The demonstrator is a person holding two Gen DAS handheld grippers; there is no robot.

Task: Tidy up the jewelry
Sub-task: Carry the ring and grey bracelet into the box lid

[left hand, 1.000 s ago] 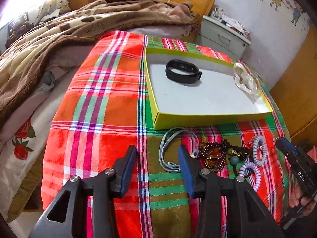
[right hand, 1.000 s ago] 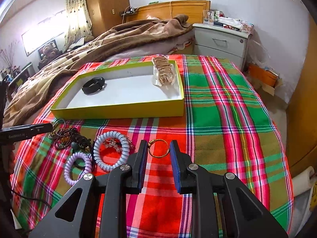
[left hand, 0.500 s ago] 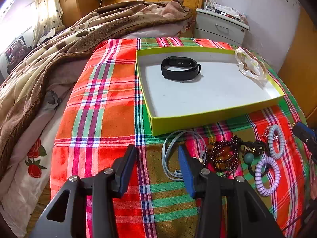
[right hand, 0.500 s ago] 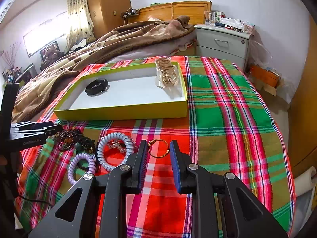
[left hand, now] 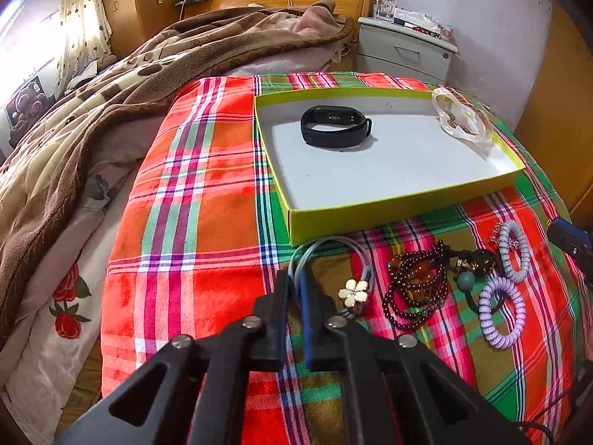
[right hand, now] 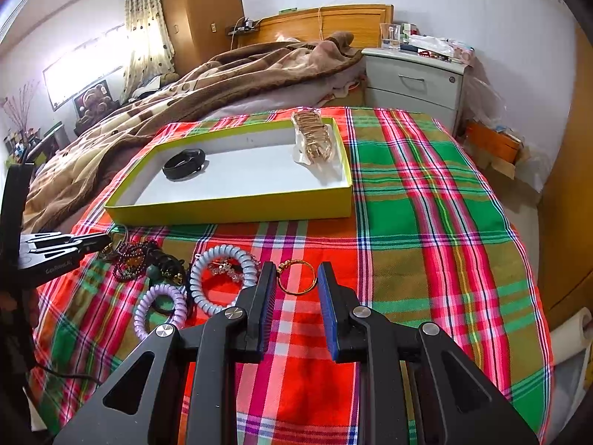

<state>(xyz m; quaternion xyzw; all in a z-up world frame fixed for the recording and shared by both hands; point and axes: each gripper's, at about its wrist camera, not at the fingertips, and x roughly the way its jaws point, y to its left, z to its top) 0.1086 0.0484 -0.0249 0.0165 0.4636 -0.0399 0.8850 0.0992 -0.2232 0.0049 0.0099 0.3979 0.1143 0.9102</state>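
Observation:
A yellow-green tray (left hand: 404,207) (right hand: 229,209) on the plaid cloth holds a black wristband (left hand: 335,126) (right hand: 184,164) and a bagged gold bracelet (left hand: 461,118) (right hand: 314,138). My left gripper (left hand: 294,285) is shut on a grey-blue cord bracelet (left hand: 326,246) with a flower charm (left hand: 354,291), just in front of the tray. Beside it lie dark beads (left hand: 417,287), a lilac coil tie (left hand: 502,313) and a pale blue coil tie (left hand: 513,250). My right gripper (right hand: 294,282) is open, its fingertips on either side of a gold ring bracelet (right hand: 296,278).
A bed with a brown blanket (left hand: 122,85) lies left of the table. A grey nightstand (right hand: 415,81) stands behind it. The table drops off at its round edge on the right (right hand: 533,278).
My left gripper has closed on the grey-blue cord bracelet and moved forward to it. My right gripper has stayed open around the gold ring.

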